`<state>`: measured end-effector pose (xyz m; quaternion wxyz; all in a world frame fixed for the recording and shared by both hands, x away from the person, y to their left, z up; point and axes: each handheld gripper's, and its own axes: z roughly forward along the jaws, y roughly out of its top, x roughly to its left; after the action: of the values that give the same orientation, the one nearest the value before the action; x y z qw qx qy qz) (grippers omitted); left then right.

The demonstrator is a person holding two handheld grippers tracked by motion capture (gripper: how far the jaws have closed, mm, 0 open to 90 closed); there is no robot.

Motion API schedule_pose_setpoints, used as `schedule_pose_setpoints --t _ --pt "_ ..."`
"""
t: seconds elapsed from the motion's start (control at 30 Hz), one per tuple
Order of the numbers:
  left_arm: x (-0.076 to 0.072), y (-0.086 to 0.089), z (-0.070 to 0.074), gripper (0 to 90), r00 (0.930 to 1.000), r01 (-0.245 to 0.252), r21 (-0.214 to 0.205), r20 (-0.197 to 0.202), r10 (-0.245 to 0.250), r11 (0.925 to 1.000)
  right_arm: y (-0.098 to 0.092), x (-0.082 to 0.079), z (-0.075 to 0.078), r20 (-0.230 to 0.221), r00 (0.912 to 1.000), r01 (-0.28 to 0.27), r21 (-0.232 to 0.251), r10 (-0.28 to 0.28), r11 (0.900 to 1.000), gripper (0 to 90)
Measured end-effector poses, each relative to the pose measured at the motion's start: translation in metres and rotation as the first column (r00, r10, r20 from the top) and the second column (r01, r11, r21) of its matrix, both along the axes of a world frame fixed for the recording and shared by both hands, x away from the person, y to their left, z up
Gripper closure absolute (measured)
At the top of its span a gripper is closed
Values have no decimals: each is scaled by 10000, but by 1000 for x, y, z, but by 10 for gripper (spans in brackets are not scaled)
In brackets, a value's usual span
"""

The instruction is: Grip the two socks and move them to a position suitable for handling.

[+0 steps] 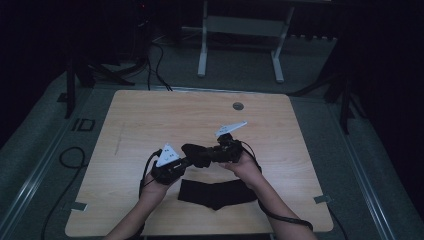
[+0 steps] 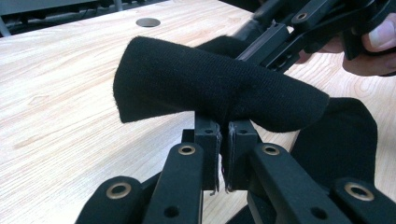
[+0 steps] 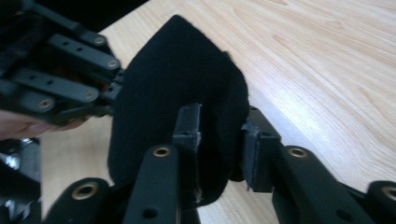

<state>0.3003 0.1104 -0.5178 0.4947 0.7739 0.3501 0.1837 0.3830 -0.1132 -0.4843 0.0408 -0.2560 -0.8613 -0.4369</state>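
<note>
Both grippers, left and right, clamp one black cloth above the table; even tension would avoid slipping.

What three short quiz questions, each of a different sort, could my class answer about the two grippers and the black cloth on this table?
1. True or false: the left gripper is shut on the raised black cloth.
2. Which surface lies under the cloth? A) wooden table B) metal tray C) carpet
3. Fill in: the second black cloth lies flat near the table's ___ edge.

Key: 1 true. 2 A, the wooden table. 3 near; the right gripper also grips the raised cloth.
</note>
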Motion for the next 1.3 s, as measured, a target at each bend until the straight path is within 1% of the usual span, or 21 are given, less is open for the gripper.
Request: schedule_pose_setpoints --t 0.03,0.07,0.13,0.23,0.3,0.37,0.43,0.47,0.53,0.63,0.7,0.8,0.87,0.9,0.97,1.03,1.1,1.13,1.2,1.23,1.3 --pt "0 -1 0 860 9999 -74 130 75 73 9999 0 -1 1 9 10000 -51 88 51 9999 857" --pt "1 -2 -1 860 10000 -24 161 77 23 9999 0 -3 3 263 9995 196 51 -197 9998 863" --pt "3 -1 -5 859 9999 -167 161 1 167 9997 2 -5 10 580 9981 212 89 -217 9997 866" --pt "6 1 -10 857 9996 -258 -70 -136 257 9996 3 -5 28 593 9980 156 752 -200 9970 866" --pt "7 3 -10 848 9997 -201 -447 -178 193 9988 5 -4 44 513 9986 82 1180 -143 9930 866" --pt "8 3 -10 752 9996 -157 -654 -232 143 9977 9 -3 58 644 9979 38 1198 -115 9928 866" --pt "10 3 -11 528 9984 -83 -703 -557 44 9975 15 -3 75 883 9960 25 1279 -139 9918 866" --pt "10 2 -12 459 9981 -219 -537 -585 188 9983 17 -3 80 997 9949 30 1214 -152 9926 866" --pt "7 4 -16 395 9975 -435 -214 -561 423 9988 20 -3 95 1147 9931 79 1286 -228 9917 865" --pt "5 7 -19 389 9964 -657 -137 -544 648 9977 23 -3 104 1207 9925 19 1284 -175 9917 865" --pt "4 12 -24 389 9949 -830 -59 -586 825 9965 27 -6 117 1252 9921 -177 1536 -17 9880 865" --pt "5 17 -28 389 9929 -1037 -138 -599 1027 9945 30 -9 129 1453 9892 -430 1740 176 9838 864" --pt "6 21 -29 389 9929 -1071 -373 -558 1049 9935 32 -12 136 1503 9882 -590 1949 296 9791 864" --pt "6 22 -30 388 9897 -1397 -292 -365 1386 9898 33 -14 139 1522 9876 -698 2038 388 9765 864" --pt "7 26 -30 388 9852 -1680 -441 -408 1663 9848 34 -17 145 1656 9849 -848 2074 505 9746 864" --pt "8 28 -30 397 9777 -2088 -302 -278 2080 9775 32 -21 150 1745 9828 -965 2096 599 9730 864" --pt "9 31 -30 510 9690 -2471 -42 -91 2470 9690 29 -22 152 1815 9813 -1023 2147 633 9713 864" --pt "8 33 -29 645 9639 -2664 -46 32 2664 9639 27 -22 153 1770 9822 -1022 2200 633 9701 864" --pt "8 36 -26 838 9513 -3074 -71 196 3075 9516 20 -22 151 1803 9822 -924 2156 534 9721 864" --pt "8 36 -26 851 9513 -3074 -71 196 3075 9516 20 -22 151 1803 9822 -924 2156 534 9721 864" --pt "8 39 -22 864 9444 -3276 121 351 3270 9448 0 -17 140 1545 9878 -538 2144 205 9753 864"
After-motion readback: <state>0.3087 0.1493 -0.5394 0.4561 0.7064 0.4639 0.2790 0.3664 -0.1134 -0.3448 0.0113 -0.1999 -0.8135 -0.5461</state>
